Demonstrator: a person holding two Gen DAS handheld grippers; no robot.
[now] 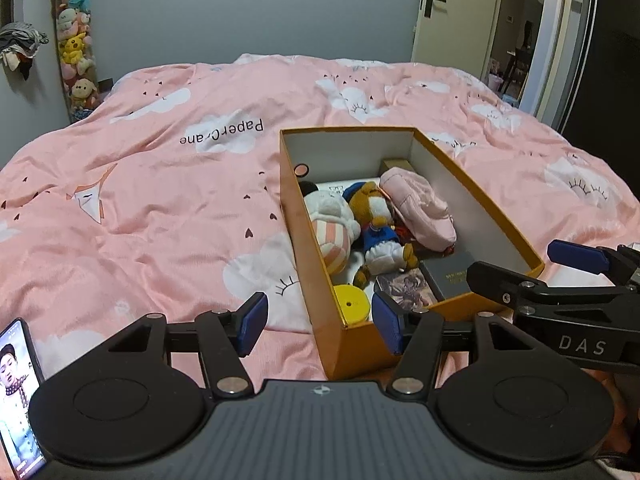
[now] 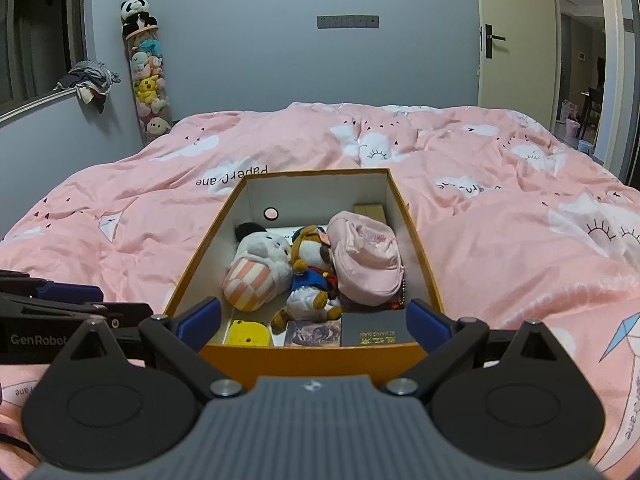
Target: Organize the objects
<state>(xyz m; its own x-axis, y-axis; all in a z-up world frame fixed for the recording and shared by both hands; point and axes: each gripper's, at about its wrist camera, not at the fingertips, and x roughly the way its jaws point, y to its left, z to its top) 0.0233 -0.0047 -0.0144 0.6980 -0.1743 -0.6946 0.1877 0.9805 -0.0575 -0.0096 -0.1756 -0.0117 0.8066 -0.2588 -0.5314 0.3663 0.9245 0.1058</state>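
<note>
Box: orange box [image 2: 304, 354] sat on the pink bed [image 1: 140, 208], holding two plush toys, a pink pouch [image 2: 366, 264] and small items.
Left claw [image 1: 320, 322]: spread, empty.
Right claw [image 2: 316, 324]: spread, empty.
Progress: apparently near done; bed bare of loose objects.

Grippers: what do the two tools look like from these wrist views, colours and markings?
Both match: black linkage arms with silver pivot pins, blue pads on the jaws, two round black discs and a ribbed grey housing. The left gripper and the right gripper carry white lettering on their sides: GenRobot on the left, DAS on the right. No cables or sleeves are clearly visible.
</note>
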